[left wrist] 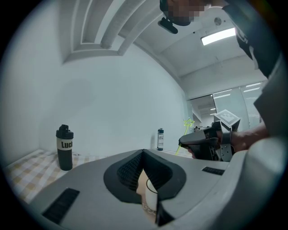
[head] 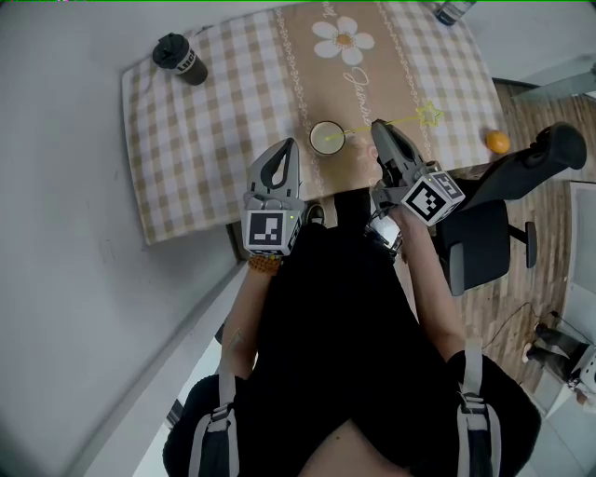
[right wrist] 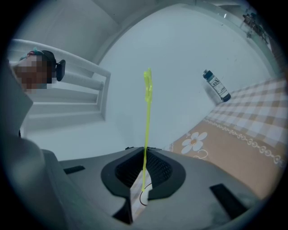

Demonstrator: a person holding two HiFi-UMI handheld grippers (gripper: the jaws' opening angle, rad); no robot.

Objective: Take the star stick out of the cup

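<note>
A white cup (head: 326, 138) stands near the front edge of the checked tablecloth (head: 205, 140). The thin yellow-green star stick (head: 428, 114) slants from the cup's rim up to the right, its star end highest. My right gripper (head: 379, 126) is shut on the stick's shaft just right of the cup. In the right gripper view the stick (right wrist: 147, 83) rises straight out of the closed jaws (right wrist: 145, 150). The stick's lower end reaches the cup's rim; whether it is inside is unclear. My left gripper (head: 287, 147) is shut and sits just left of the cup, which shows under its jaws (left wrist: 150, 197).
A black bottle (head: 180, 59) stands at the table's far left corner. A small labelled bottle (head: 452, 9) is at the far right edge. An orange (head: 497, 142) lies by the right edge. A black office chair (head: 503, 214) stands right of the person.
</note>
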